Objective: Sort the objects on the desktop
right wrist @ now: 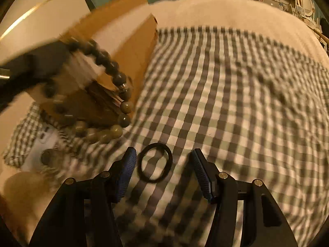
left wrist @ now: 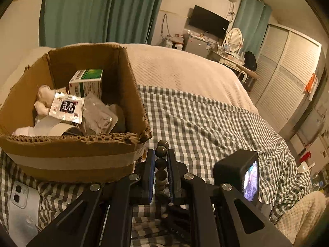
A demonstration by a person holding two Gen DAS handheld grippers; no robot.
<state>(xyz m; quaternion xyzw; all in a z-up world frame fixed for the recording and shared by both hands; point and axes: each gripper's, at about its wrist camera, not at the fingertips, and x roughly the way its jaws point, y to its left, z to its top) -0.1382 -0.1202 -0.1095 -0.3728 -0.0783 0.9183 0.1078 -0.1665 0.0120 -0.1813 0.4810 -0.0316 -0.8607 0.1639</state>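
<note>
My left gripper [left wrist: 160, 150] is shut on a string of dark round beads [left wrist: 160, 163], just right of the near corner of an open cardboard box [left wrist: 72, 158]. In the blurred right wrist view the bead bracelet [right wrist: 121, 103] hangs as a loop from the left gripper [right wrist: 30, 68] in front of the box [right wrist: 133, 47]. My right gripper [right wrist: 163, 151] is open low over the checked cloth [right wrist: 226, 103]. A black ring [right wrist: 153, 180] lies flat between its fingers, close to the left pad [right wrist: 128, 164] and not touched.
The box holds a green-and-white carton [left wrist: 86, 82], a printed sachet [left wrist: 66, 108], blister packs and white items. A white phone [left wrist: 19, 195] lies on the cloth by the box's near left side. The bed's cream cover [left wrist: 185, 68] stretches behind.
</note>
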